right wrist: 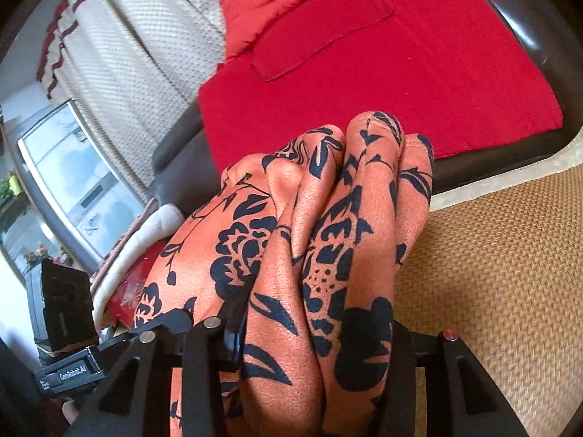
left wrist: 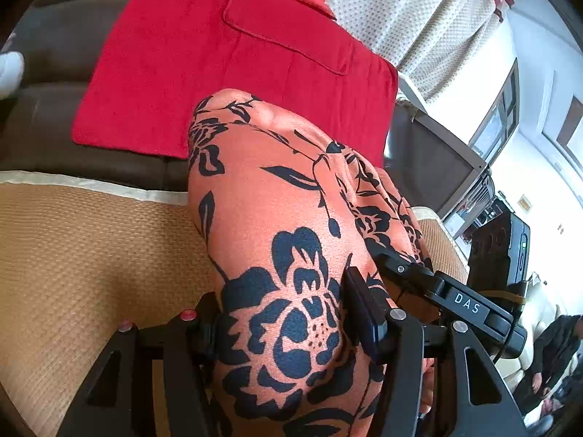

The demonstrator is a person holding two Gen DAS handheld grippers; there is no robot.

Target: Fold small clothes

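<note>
Between both jaws: orange floral garment point(left wrist: 277, 218) | left gripper point(left wrist: 288, 331) pinching it | right gripper point(right wrist: 313, 324) pinching it

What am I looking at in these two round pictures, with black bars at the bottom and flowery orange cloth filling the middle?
There is no robot here. A person holds a hand-held gripping tool in each hand, and each one carries a wide-angle camera looking forward along its two fingers. One picture comes from the left tool, the other from the right tool; the black bars are their fingers.

Both are clamped on the same orange garment with black flowers, bunched up between the fingers and lifted off the woven tan mat. Beyond it, a red garment lies flat on a dark brown couch. A cream dotted cloth hangs behind.
</note>
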